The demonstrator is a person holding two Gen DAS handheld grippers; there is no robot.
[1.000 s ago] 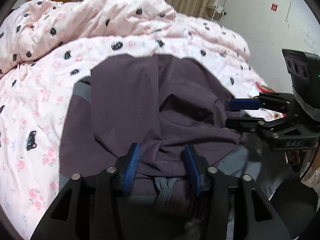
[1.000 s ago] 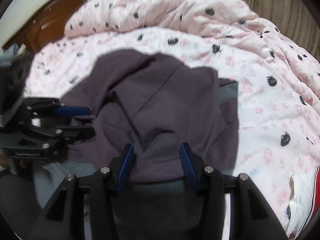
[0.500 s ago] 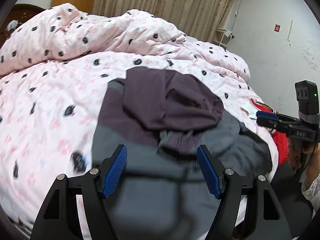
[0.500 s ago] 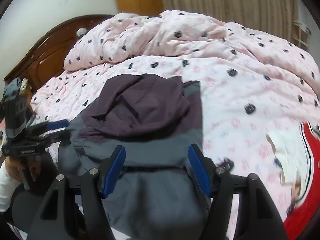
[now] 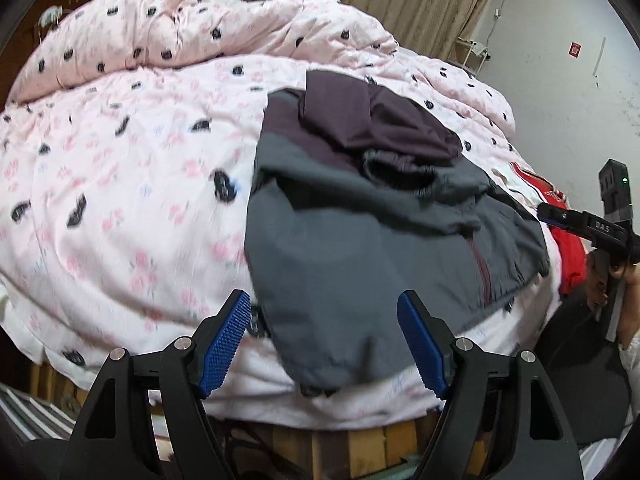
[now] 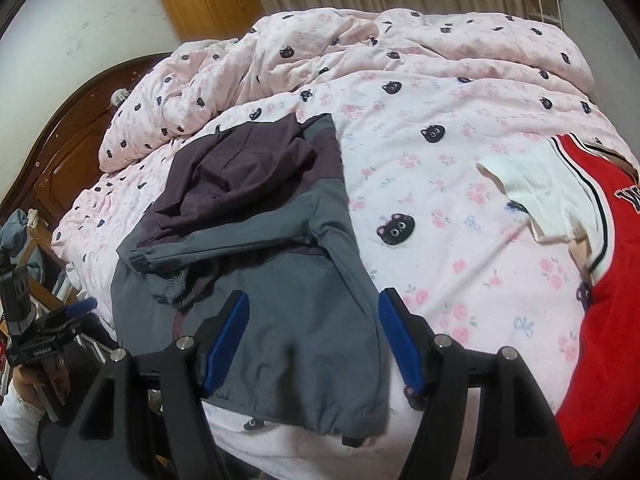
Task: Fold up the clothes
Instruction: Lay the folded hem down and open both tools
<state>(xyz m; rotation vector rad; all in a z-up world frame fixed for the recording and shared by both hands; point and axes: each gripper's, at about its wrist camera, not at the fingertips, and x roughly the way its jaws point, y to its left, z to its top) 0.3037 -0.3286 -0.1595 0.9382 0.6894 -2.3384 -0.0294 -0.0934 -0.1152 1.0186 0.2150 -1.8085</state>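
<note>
A grey and dark purple jacket (image 5: 360, 240) lies partly folded on the pink quilt, its purple upper part and sleeves laid over the grey body; it also shows in the right wrist view (image 6: 272, 264). My left gripper (image 5: 324, 340) is open and empty, hovering near the jacket's hem at the bed's front edge. My right gripper (image 6: 312, 340) is open and empty above the grey lower part. Each gripper shows at the side of the other's view, the right one (image 5: 560, 216) and the left one (image 6: 80, 308).
A pink quilt with black cat faces (image 6: 440, 160) covers the bed and is bunched up at the back (image 5: 200, 32). A red and white jersey (image 6: 600, 240) lies to the right of the jacket. A dark wooden headboard (image 6: 60, 152) stands on the left.
Both grippers let go of the purple fabric, opened and pulled back toward the bed's front edge. The purple part now lies folded over the grey body.
</note>
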